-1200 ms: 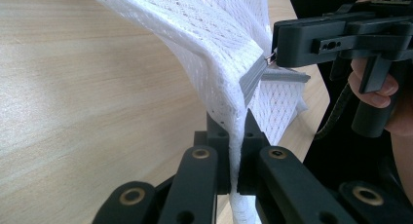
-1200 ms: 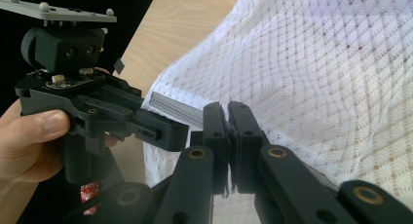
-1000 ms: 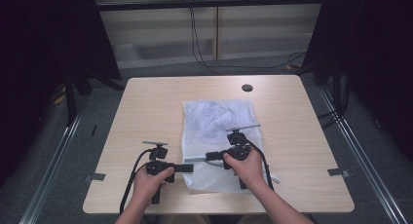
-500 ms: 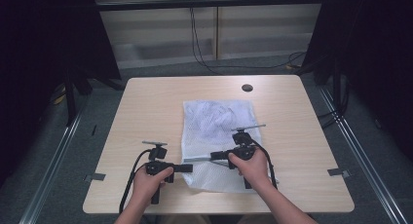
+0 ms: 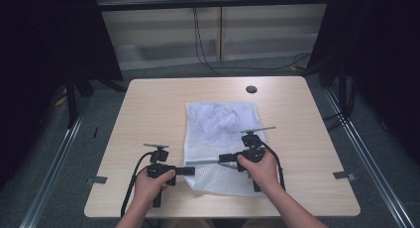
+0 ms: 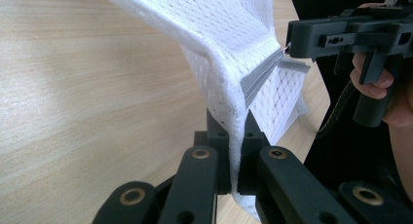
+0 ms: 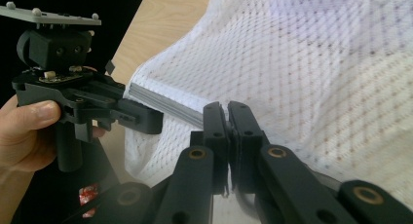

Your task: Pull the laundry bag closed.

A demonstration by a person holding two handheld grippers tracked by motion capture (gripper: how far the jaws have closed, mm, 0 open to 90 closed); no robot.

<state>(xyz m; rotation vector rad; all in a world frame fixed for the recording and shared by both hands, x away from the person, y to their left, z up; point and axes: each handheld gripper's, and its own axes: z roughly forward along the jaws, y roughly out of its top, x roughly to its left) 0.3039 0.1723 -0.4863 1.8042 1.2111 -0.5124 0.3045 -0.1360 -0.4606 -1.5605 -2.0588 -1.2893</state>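
The white mesh laundry bag [image 5: 220, 141] lies flat near the table's front edge — soft, light, limp. Left gripper [image 5: 190, 170] clamps its left hem; right gripper [image 5: 223, 158] clamps the grey zipper band [image 7: 165, 104] — firmest hold.

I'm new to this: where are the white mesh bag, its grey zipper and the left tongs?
white mesh bag [image 5: 220, 120], high view, far half.
grey zipper [image 7: 165, 106], right gripper view, mid-strip.
left tongs [image 6: 235, 156], left gripper view, between tips.
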